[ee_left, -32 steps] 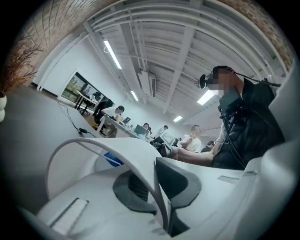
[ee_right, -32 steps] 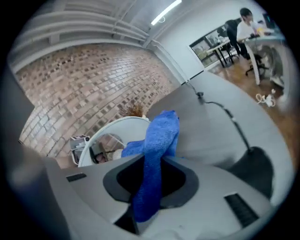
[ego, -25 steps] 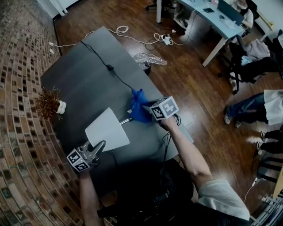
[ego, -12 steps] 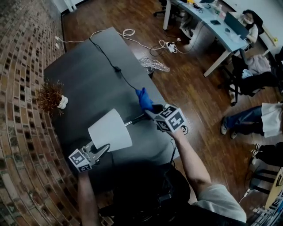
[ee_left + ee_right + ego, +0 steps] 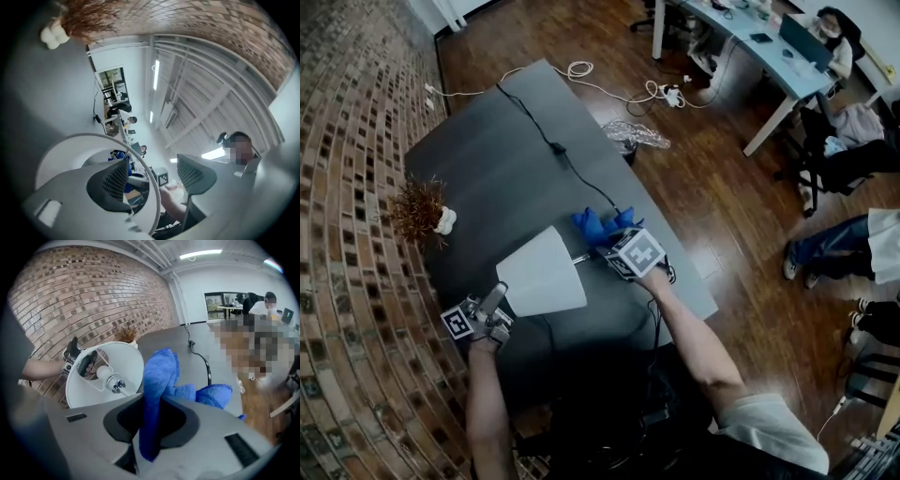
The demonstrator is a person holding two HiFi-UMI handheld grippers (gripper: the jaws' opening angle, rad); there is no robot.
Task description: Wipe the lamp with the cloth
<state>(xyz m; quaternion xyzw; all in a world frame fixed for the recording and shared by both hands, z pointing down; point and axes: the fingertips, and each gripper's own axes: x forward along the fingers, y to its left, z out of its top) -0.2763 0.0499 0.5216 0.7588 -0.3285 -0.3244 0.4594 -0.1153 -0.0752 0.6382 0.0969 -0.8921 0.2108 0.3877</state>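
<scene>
Right tongs [image 5: 152, 420] clamp the cloth [image 5: 161, 373], seemingly beside the lamp [image 5: 124, 364].

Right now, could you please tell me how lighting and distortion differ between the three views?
Head view: dim, the brick wall bowing at the left edge. Left gripper view: heavy fisheye, dark corners, the lampshade soft and close. Right gripper view: brighter, blue cloth crisp, corners vignetted.

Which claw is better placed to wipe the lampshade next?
Right. The right claw is shut on the blue cloth, close beside the lampshade. The left claw has just been opening, with the lampshade's rim between its jaws, and holds no cloth.
</scene>
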